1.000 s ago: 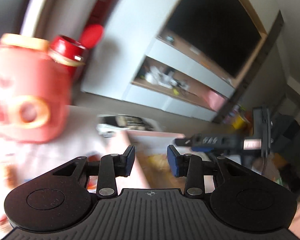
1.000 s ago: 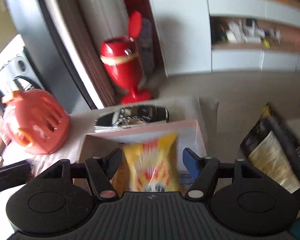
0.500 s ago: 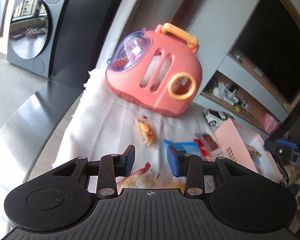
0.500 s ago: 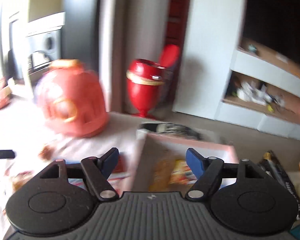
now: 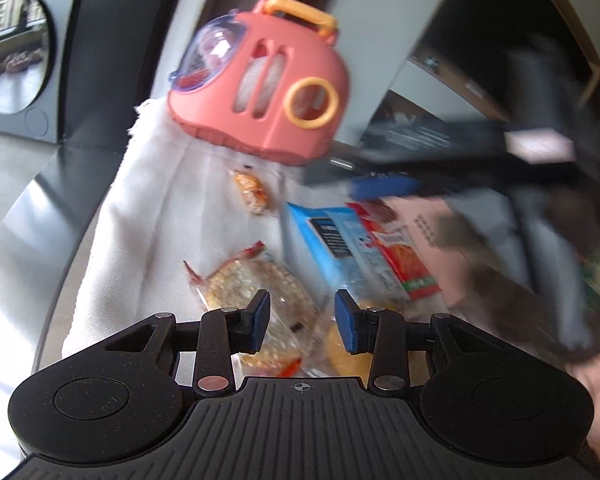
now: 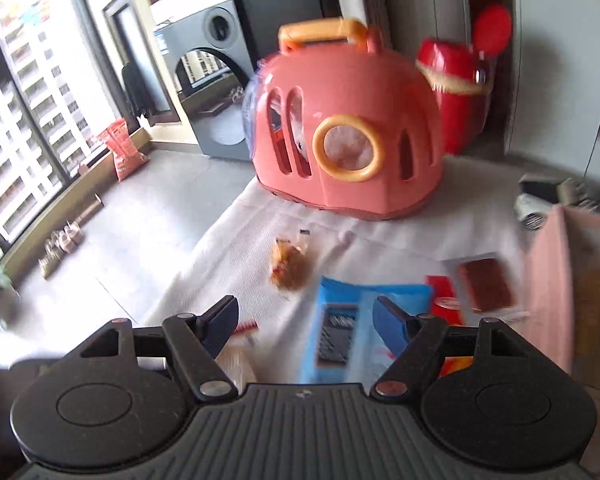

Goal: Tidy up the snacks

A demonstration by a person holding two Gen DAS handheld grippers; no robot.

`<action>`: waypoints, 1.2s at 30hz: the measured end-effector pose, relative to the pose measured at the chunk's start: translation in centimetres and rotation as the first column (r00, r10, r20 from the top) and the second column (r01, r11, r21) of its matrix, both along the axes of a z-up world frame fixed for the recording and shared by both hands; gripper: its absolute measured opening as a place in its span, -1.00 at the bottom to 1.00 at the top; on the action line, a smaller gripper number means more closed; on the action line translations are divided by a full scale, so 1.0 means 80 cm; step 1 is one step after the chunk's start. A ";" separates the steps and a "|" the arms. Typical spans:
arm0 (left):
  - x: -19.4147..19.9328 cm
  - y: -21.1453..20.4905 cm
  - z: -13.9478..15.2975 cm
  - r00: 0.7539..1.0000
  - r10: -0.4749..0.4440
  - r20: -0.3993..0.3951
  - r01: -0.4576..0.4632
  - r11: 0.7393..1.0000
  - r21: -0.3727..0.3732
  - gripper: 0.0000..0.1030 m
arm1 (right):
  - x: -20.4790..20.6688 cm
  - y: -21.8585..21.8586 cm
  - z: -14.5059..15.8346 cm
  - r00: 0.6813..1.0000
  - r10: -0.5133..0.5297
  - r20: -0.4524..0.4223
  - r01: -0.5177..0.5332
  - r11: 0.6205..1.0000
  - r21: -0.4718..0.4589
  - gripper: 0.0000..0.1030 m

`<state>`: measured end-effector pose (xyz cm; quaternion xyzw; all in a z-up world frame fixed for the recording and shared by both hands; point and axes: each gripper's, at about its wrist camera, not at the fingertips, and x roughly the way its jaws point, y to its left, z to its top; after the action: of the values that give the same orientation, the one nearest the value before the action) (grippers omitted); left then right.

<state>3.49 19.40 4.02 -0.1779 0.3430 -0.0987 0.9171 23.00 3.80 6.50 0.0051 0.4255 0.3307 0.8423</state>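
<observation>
**Snacks still wait on the desk**

Both claws are open and hold nothing. The left claw hangs over a clear cracker pack. The right claw hangs over the blue snack bag. A few snacks lie in the pink box on the right. More lie on the white cloth. The pink carrier stands far back, not in the way.

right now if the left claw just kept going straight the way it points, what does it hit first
Most likely the clear-wrapped oat bar lying on the white cloth: it sits right ahead of the left claw, partly between its open fingers. Depth is hard to judge, so it might graze the yellow snack beside it.
</observation>
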 end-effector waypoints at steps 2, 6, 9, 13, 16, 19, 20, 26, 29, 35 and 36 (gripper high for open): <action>-0.008 -0.005 0.000 0.998 -0.060 -0.011 0.059 0.998 -0.012 -0.22 | 0.025 0.034 -0.014 0.999 -0.012 -0.031 0.012 1.000 -0.027 0.32; -0.022 -0.014 -0.014 0.988 -0.141 -0.069 0.139 0.990 -0.025 -0.22 | 0.042 0.097 -0.042 1.000 0.022 -0.014 -0.024 0.987 -0.162 -0.12; -0.029 -0.018 -0.026 0.982 -0.161 -0.095 0.158 0.987 -0.041 -0.22 | 0.033 0.115 -0.051 0.999 0.041 0.010 -0.038 0.971 -0.237 -0.46; -0.033 -0.017 -0.041 0.985 -0.136 -0.106 0.129 0.989 -0.067 -0.24 | -0.009 0.079 -0.032 0.992 0.126 0.012 -0.121 0.974 -0.192 -0.61; -0.029 -0.012 -0.042 0.991 -0.093 -0.095 0.084 0.992 -0.093 -0.28 | -0.053 0.025 -0.018 0.988 0.155 0.027 -0.148 0.975 -0.164 -0.61; -0.021 -0.014 -0.038 0.995 -0.051 -0.085 0.044 0.996 -0.080 -0.28 | -0.091 -0.034 -0.015 0.990 0.141 0.019 -0.137 0.980 -0.146 -0.62; -0.017 -0.015 -0.036 0.996 -0.041 -0.084 0.034 0.996 -0.085 -0.28 | -0.101 -0.054 -0.016 0.992 0.125 0.015 -0.122 0.983 -0.141 -0.62; -0.010 -0.016 -0.020 0.999 -0.007 -0.052 0.002 0.994 -0.105 -0.27 | -0.155 -0.142 -0.031 0.999 0.043 -0.011 -0.044 0.993 -0.112 -0.62; -0.013 -0.022 -0.009 0.998 -0.025 -0.054 0.019 0.995 -0.096 -0.27 | -0.173 -0.166 -0.041 1.000 -0.004 0.021 0.007 0.990 -0.138 -0.62; -0.027 -0.047 0.003 0.992 -0.041 -0.120 0.034 0.998 -0.058 -0.27 | -0.202 -0.183 -0.053 0.985 -0.062 0.161 0.096 0.972 -0.213 -0.62; -0.026 -0.054 0.004 0.992 -0.045 -0.118 0.041 0.998 -0.038 -0.27 | -0.205 -0.185 -0.054 0.980 -0.069 0.185 0.110 0.969 -0.223 -0.62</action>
<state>1.40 15.06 4.38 -0.1921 0.3988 -0.1136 0.8895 6.58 -11.00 2.20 -0.1034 0.3848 0.2393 0.8854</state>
